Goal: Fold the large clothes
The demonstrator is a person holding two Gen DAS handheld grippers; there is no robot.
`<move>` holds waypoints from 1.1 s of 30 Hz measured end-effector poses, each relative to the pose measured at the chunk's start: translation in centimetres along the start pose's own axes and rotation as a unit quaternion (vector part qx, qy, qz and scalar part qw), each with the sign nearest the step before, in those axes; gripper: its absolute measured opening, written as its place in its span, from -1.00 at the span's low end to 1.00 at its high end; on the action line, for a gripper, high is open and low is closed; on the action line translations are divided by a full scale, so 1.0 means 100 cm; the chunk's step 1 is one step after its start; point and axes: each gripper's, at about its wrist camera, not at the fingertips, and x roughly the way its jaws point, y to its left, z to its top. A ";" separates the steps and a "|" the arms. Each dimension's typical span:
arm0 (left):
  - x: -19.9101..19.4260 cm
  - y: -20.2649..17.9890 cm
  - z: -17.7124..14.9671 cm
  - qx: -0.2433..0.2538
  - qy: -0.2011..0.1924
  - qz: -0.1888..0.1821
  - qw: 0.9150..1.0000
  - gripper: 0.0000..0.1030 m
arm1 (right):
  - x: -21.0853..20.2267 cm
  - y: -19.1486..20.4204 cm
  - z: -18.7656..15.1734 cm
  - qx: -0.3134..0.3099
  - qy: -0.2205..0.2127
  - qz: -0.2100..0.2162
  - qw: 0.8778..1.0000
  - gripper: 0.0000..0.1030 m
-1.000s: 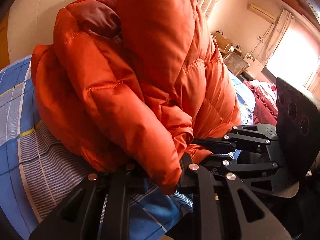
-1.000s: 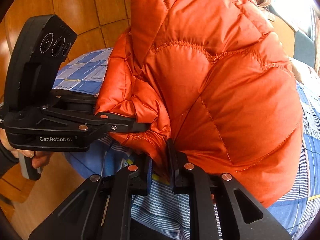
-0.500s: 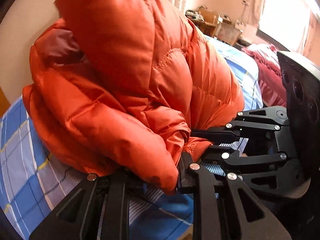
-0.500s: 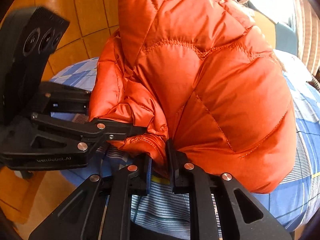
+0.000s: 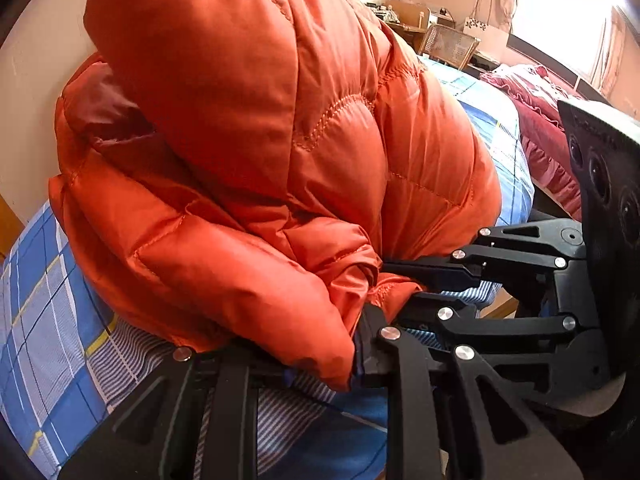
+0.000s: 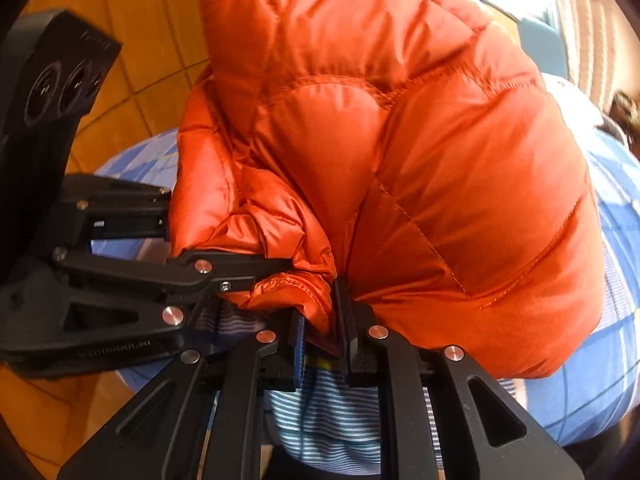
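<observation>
A big orange quilted down jacket (image 5: 288,152) is bunched in a tall heap over the blue checked bed sheet (image 5: 44,320); it also fills the right wrist view (image 6: 420,168). My left gripper (image 5: 320,360) is shut on a fold of the jacket's edge at the bottom of the heap. My right gripper (image 6: 320,332) is shut on the jacket's hem right beside it. Each gripper shows in the other's view, the right one (image 5: 404,288) and the left one (image 6: 280,268), both pinching orange fabric close together.
The bed (image 6: 616,320) carries a blue, white and yellow checked sheet. A dark red blanket (image 5: 540,136) lies at the far right. A desk and wicker chair (image 5: 448,40) stand by the window. Wooden floor (image 6: 120,80) shows beside the bed.
Both grippers have swung together with the jacket still held; the heap has shifted and risen in view. The right wrist view is blurred with motion. Both grips are unchanged.
</observation>
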 end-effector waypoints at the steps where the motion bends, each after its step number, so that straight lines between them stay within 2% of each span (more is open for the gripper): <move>1: 0.000 -0.001 0.001 0.005 0.002 0.002 1.000 -0.62 | 0.001 0.001 -0.001 0.000 -0.002 -0.001 1.000 -0.73; 8: 0.004 -0.009 0.006 0.028 0.025 0.010 0.999 -0.59 | 0.009 0.013 -0.011 -0.014 -0.007 -0.006 1.000 -0.73; 10: 0.005 -0.006 0.008 0.020 0.037 0.005 0.999 -0.53 | 0.011 0.017 -0.013 -0.024 -0.008 -0.006 1.000 -0.74; 14: 0.010 -0.010 0.011 0.038 0.053 0.016 0.998 -0.48 | 0.018 0.010 -0.019 -0.035 -0.009 -0.007 0.999 -0.74; 20: 0.007 -0.016 0.005 0.043 0.032 0.027 0.998 -0.54 | 0.017 0.006 -0.017 -0.050 -0.010 0.005 0.999 -0.74; 27: 0.003 -0.024 0.001 0.072 0.020 0.044 0.996 -0.57 | 0.006 -0.005 -0.012 -0.067 -0.014 0.019 0.997 -0.74; 33: -0.001 -0.021 -0.001 0.065 0.013 0.049 0.997 -0.58 | 0.005 -0.012 -0.008 -0.075 -0.007 0.031 0.997 -0.74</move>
